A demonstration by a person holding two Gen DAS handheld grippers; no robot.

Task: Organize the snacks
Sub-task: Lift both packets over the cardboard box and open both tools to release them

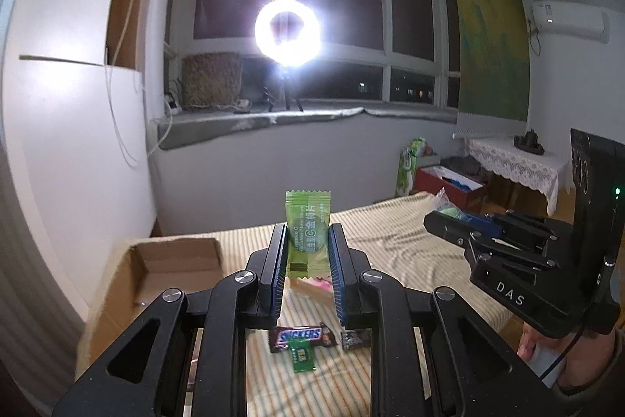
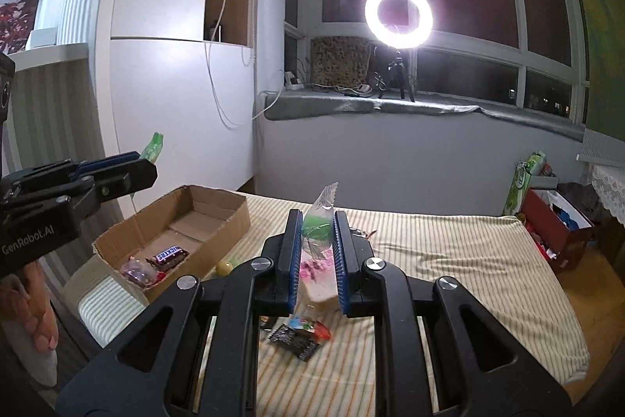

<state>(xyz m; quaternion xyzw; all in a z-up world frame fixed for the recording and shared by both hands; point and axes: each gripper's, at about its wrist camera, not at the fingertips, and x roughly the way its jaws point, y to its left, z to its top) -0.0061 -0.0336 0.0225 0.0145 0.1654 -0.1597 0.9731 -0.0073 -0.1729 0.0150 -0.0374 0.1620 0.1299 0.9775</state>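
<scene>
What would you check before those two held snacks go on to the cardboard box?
1. Left hand-held gripper shut on the green plum candy packet: ok.
2. Right hand-held gripper shut on the clear-wrapped snack: ok.
3. Both packets lifted clear of the striped cloth: ok.
4. Cardboard box open, with free floor beside the Snickers bar already inside: ok.
5. Loose snacks left on the cloth, like the Snickers: not ok, still to sort.
6. Which box section each packet belongs in: cannot tell.
</scene>
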